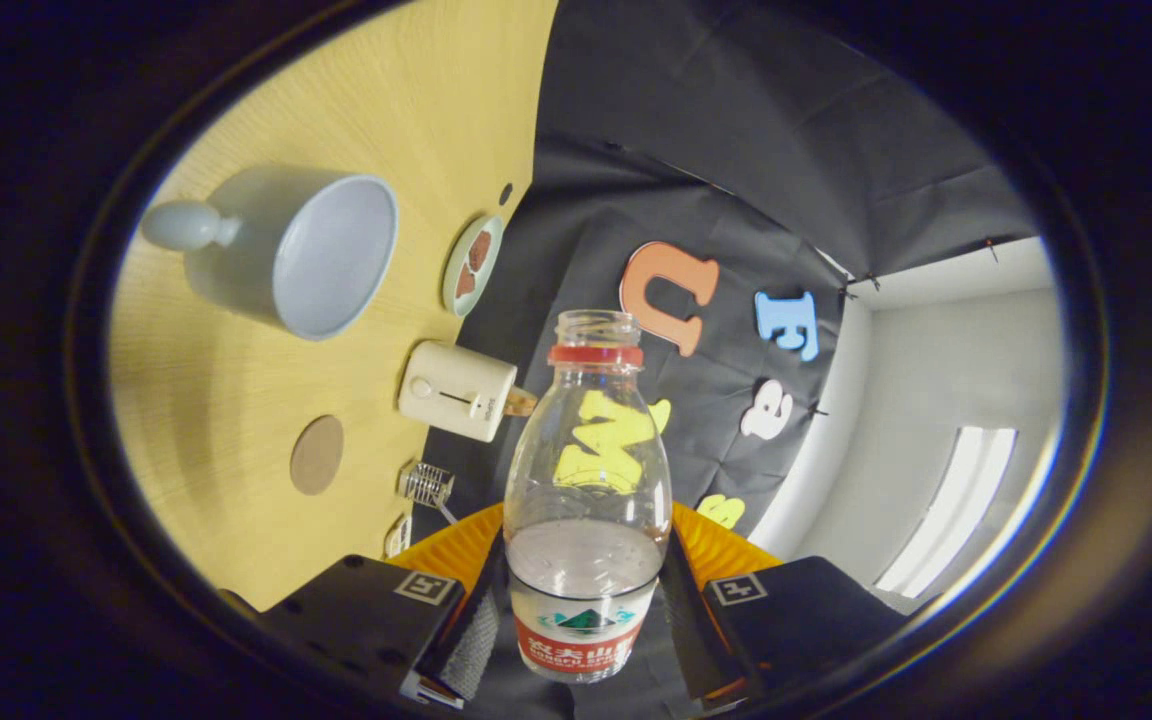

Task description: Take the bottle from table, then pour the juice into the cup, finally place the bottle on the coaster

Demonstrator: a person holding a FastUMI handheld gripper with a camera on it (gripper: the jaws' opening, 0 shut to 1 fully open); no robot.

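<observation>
My gripper (584, 620) is shut on a clear plastic bottle (588, 470), both fingers pressing its labelled lower part. The bottle has no cap, a red ring sits under its open neck, and liquid fills only its lower part. The view is rolled, so the wooden table (236, 480) stands off to the side of the bottle. A pale blue cup (301, 250) with a knob-like handle rests on the table, its empty mouth turned toward me, well beyond the fingers. A round brown coaster (317, 455) lies flat on the table nearer the fingers than the cup.
A cream toaster (456, 390) with bread in it sits by the table's far edge. Beside it lie a small plate (472, 265) with brown pieces, and a wire whisk (426, 484). The black booth wall hangs behind the table.
</observation>
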